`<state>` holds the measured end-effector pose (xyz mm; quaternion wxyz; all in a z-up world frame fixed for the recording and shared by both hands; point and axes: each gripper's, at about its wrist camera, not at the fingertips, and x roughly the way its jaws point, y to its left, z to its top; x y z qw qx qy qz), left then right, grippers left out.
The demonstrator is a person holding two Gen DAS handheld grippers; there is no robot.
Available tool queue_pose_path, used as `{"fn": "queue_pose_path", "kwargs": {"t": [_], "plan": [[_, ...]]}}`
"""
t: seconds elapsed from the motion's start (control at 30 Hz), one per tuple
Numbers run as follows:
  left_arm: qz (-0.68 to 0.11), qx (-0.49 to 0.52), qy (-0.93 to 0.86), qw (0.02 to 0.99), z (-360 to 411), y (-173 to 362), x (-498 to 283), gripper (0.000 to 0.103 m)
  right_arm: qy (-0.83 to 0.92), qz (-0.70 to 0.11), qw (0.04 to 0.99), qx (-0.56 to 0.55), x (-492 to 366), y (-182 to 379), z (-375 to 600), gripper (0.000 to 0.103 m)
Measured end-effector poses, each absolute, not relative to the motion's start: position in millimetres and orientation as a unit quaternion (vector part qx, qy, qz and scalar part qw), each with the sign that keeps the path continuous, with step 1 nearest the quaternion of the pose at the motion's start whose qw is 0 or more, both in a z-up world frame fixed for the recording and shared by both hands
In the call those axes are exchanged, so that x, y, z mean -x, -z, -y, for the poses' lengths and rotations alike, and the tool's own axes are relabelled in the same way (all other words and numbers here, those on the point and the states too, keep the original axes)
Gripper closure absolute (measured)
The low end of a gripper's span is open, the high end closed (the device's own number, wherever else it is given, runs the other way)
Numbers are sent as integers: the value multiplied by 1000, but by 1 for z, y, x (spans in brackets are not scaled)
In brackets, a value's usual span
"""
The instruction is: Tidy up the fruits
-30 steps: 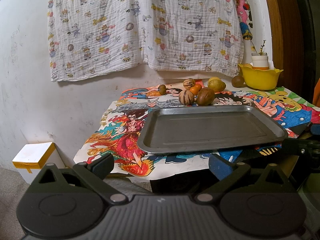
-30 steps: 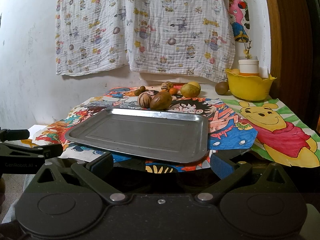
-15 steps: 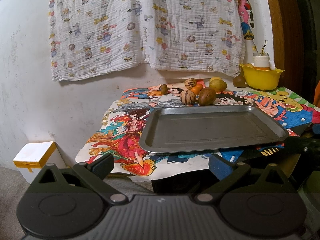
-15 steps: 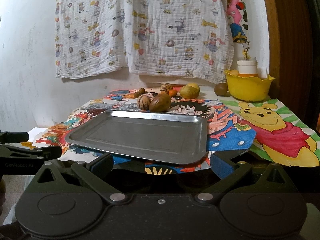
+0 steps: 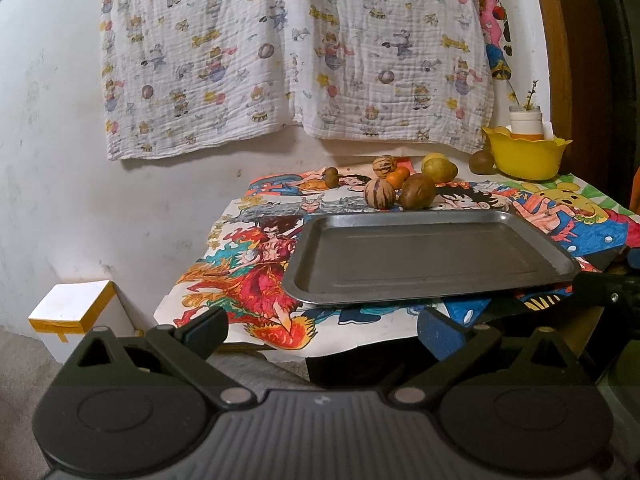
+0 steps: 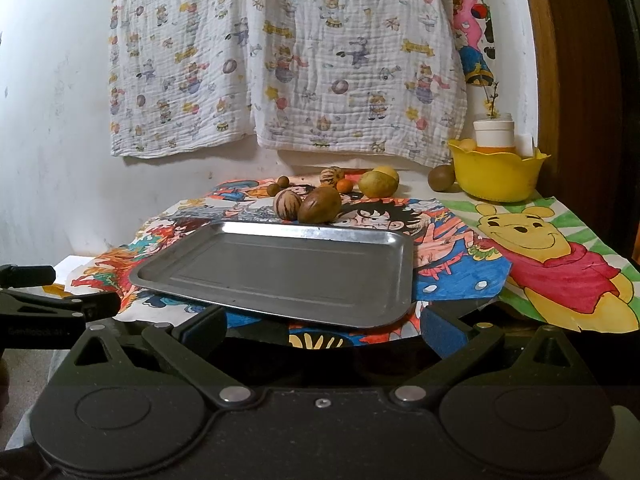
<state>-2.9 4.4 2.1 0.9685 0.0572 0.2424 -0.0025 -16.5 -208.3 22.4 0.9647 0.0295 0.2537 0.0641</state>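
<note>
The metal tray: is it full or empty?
Empty. The metal tray shows only bare floor; the fruits sit on the table behind it.

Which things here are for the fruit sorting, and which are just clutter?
Job: metal tray, empty; loose fruits behind it, like the brown fruit and striped fruit; both tongs open.
Clutter: yellow bowl, hanging cloth, white box.

My left gripper (image 5: pixel 322 330) and my right gripper (image 6: pixel 324 328) are black plastic. Each has 2 round discs, 2 shiny silver screws, a ridged middle and blue pads (image 5: pixel 434 330) inside the jaws.
</note>
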Motion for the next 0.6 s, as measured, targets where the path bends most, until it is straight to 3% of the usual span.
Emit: {"fn": "queue_pose_path", "kwargs": {"t": [0.6], "plan": [[-250,-51,-7,967,-9,-2,1,0,-68,-240,968,-19,19,-29,210,0]]}}
